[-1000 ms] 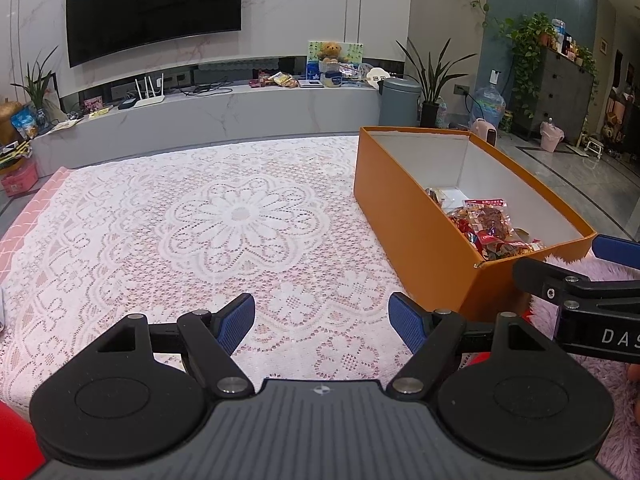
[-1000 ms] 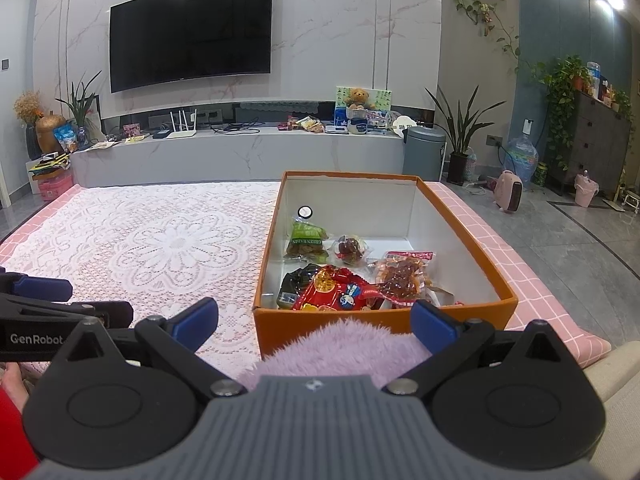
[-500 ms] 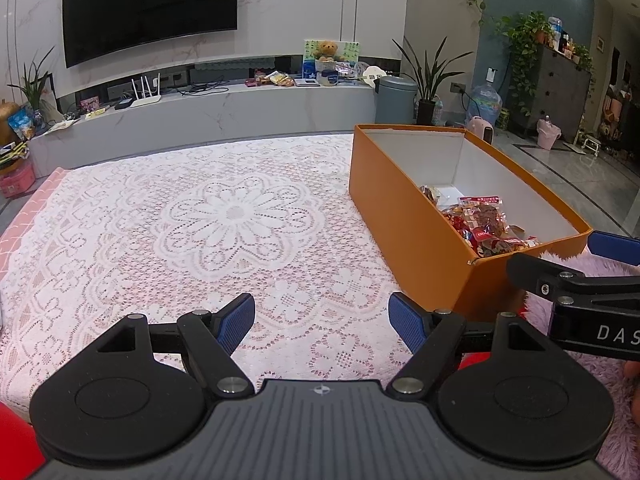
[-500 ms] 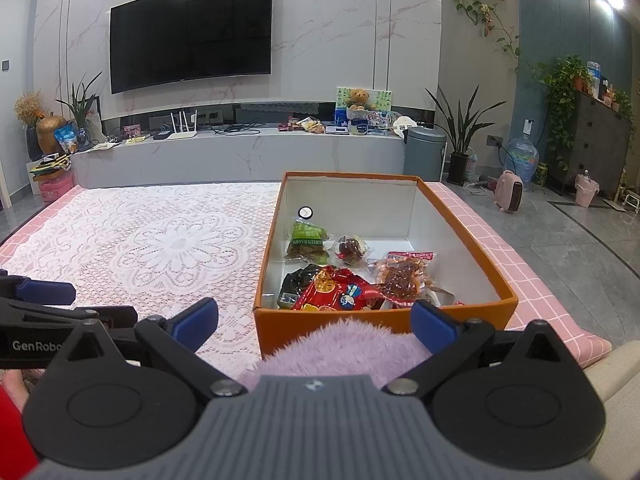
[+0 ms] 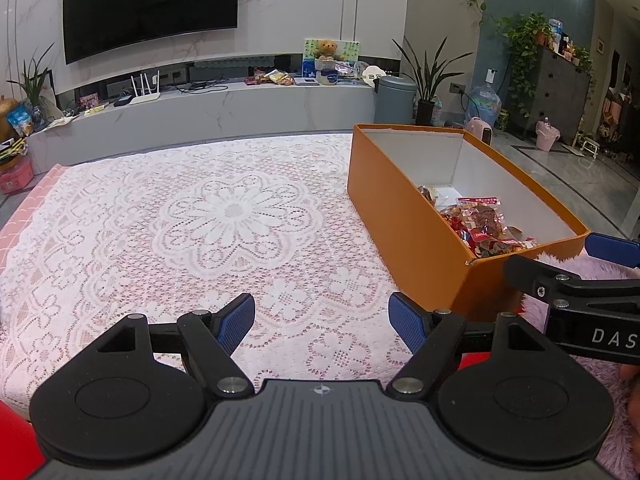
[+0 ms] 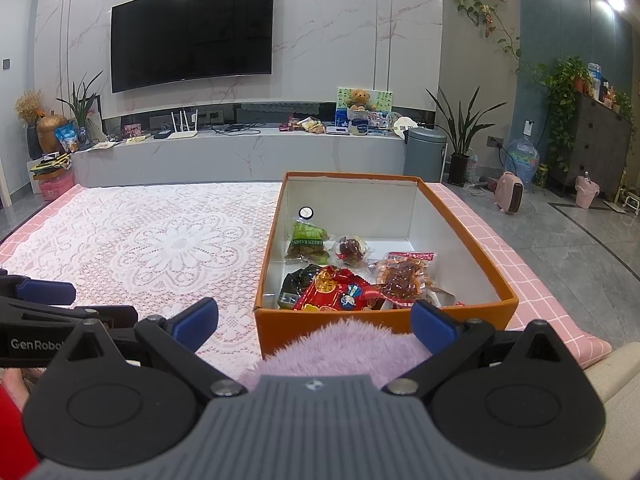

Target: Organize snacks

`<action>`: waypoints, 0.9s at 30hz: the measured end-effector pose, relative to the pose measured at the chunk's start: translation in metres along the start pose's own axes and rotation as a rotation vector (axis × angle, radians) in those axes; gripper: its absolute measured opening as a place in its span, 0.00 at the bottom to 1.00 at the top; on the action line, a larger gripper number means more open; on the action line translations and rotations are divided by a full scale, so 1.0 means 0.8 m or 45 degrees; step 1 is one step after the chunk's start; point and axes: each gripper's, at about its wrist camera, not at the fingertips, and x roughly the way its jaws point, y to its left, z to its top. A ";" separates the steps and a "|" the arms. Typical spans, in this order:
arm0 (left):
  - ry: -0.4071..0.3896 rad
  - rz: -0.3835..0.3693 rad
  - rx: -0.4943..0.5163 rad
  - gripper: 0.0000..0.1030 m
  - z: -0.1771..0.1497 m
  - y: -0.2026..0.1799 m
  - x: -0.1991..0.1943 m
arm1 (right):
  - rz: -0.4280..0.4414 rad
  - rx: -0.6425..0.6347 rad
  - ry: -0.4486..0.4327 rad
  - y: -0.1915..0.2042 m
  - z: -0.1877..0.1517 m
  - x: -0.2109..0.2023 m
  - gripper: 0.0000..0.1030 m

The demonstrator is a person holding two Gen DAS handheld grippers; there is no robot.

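At table's right edge, snack packs [image 6: 352, 276] all sit inside orange box [image 6: 384, 316]; lace cloth [image 5: 224, 220] bare. Left gripper [image 5: 322, 318] & right gripper [image 6: 314, 316] both spread, empty. Looks like sorting done, or next pack needs locating.

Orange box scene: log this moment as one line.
left gripper open, empty | right gripper open, empty | orange box holds snack packets | lace cloth bare

Snack packets [image 5: 482, 226] partly hidden behind the orange box [image 5: 404, 232] wall. Lower box front covered by purple fluff [image 6: 344, 350]. Print on the red packet [image 6: 340, 292] too small to read.
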 end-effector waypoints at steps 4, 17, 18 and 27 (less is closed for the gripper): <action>-0.003 0.004 0.006 0.87 0.000 -0.001 0.000 | 0.001 -0.001 0.000 0.001 0.001 0.000 0.97; 0.002 0.008 0.005 0.87 0.000 0.000 0.000 | 0.001 -0.001 0.000 0.001 0.000 0.001 0.97; 0.001 0.007 0.007 0.87 0.000 -0.001 0.000 | 0.000 -0.001 0.000 0.001 0.000 0.000 0.97; -0.006 0.008 0.021 0.87 0.000 -0.003 0.000 | 0.000 -0.001 0.000 0.001 0.000 0.000 0.97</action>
